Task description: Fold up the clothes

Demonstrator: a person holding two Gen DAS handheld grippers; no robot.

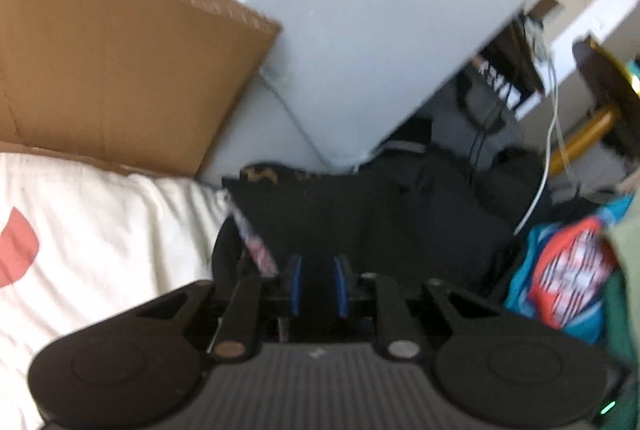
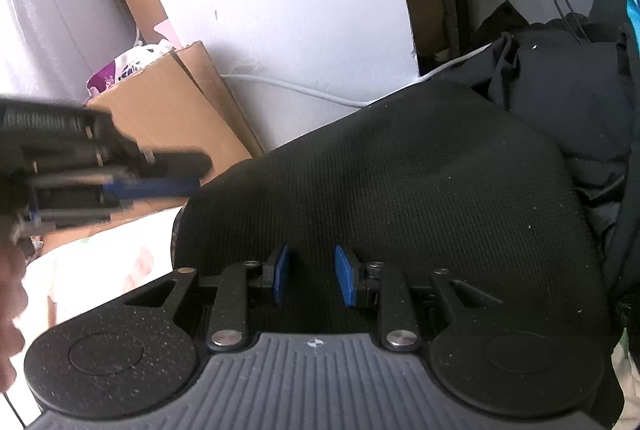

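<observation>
Blue-padded fingers (image 2: 347, 280) of the right gripper (image 2: 311, 280) stand parted over a black knit garment (image 2: 400, 190), gripping nothing; left gripper (image 1: 318, 286) likewise parted above it. The garment lies on a cream bedsheet (image 1: 100, 230), beside a cardboard box (image 1: 120, 70)

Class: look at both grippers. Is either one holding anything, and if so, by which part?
Nothing is held. The right gripper is open over the black garment. The left gripper also shows a gap, with no cloth visibly pinched.
</observation>
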